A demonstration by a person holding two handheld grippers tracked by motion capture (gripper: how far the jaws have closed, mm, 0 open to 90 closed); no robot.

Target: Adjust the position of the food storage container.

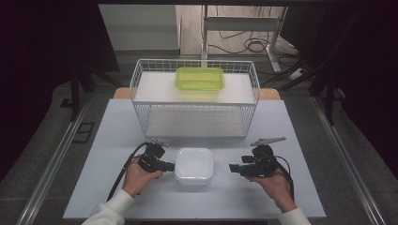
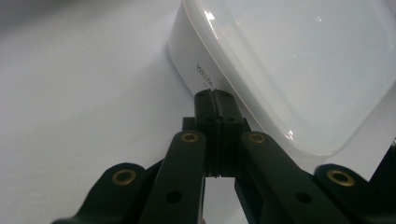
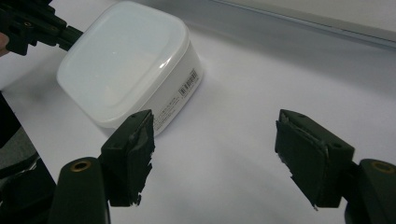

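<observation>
- The left gripper (image 1: pixel 170 166) is closed, apparently pinching the rim of the white lidded box (image 1: pixel 194 165).
- The right gripper (image 1: pixel 233 168) is held wide open, empty, near the box.
- The lift is judged not yet begun.

Table (image 1: pixel 117 140) occupies centre frame in the high view. Wire rack (image 1: pixel 195 98) stands at its far, upper middle; a lidded tub (image 1: pixel 199 78) rests on the rack's top shelf. Square container (image 1: pixel 194 165) sits lower centre, before the rack. Left hand-held gripper (image 1: pixel 170 166) touches its left side; right hand-held gripper (image 1: pixel 232 168) lies near, apart, on its right.
</observation>
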